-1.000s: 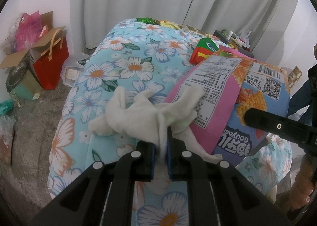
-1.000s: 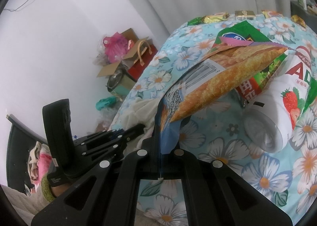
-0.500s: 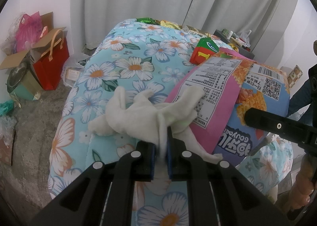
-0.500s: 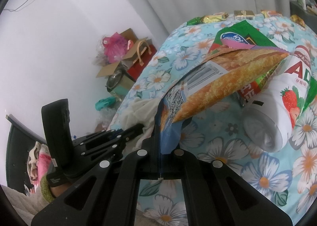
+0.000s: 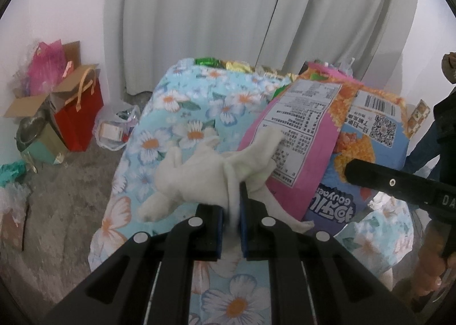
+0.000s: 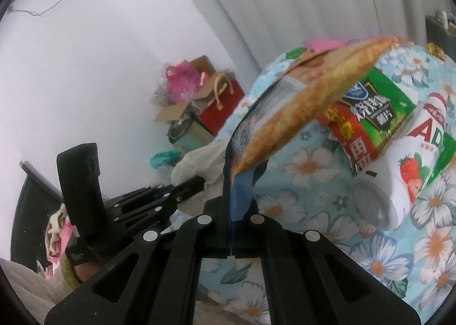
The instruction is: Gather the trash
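Left tool (image 5: 231, 211) pinching 1 white tissue (image 5: 199, 179), right tool (image 6: 230, 205) pinching 1 snack bag (image 6: 287, 114).

Soft, even indoor light; fisheye bending and dark vignette at edges; slight motion blur.

Left gripper (image 5: 231, 219) is clamped shut on white tissue (image 5: 199, 179), pointed forward over the bed. Right gripper (image 6: 229, 222) is closed on blue snack bag (image 6: 287, 114), held alongside the left.
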The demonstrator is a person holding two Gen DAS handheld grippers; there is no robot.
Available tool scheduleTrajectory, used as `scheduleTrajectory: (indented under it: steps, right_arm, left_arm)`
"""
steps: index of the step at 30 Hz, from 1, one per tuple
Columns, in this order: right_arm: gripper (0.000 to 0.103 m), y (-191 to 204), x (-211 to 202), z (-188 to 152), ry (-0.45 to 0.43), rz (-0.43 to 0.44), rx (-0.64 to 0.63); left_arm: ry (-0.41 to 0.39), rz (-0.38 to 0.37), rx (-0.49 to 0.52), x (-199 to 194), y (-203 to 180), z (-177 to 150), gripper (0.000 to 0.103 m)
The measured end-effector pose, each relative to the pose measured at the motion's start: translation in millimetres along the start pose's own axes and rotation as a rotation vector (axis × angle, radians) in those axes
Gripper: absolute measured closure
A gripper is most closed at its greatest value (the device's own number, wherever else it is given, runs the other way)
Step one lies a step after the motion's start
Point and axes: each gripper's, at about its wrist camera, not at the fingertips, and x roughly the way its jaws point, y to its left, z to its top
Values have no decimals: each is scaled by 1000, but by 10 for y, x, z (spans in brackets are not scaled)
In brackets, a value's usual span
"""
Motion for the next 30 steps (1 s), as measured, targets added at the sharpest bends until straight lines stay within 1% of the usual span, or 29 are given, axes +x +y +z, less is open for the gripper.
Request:
scheduleTrajectory:
  steps: [7,15,20,21,24,30]
  right_arm:
    - [103,-65,-200,13,-18,39,8]
    - [103,-182,-529,-65,-26,69,22]
    - [103,-255,-775,-182,-35,77,45]
    - [103,-217,-789,-197,-36,72,48]
    - [103,-268,-906,-276,-39,63,69]
    - [103,-448,-1236,-478,-64,39,131]
  left_arm:
    - [-25,-25,11,-136,-65,59,94]
    - [-44,-91,63,-308,-305,54,94]
    - [-41,-155,112,-370,-531,23,94]
    - [-40,-168,121,-379,-572,18,94]
    - [-35,-207,152,-404,-729,-3,94]
    - [-7,-298,240,-405,-1109,-62,94]
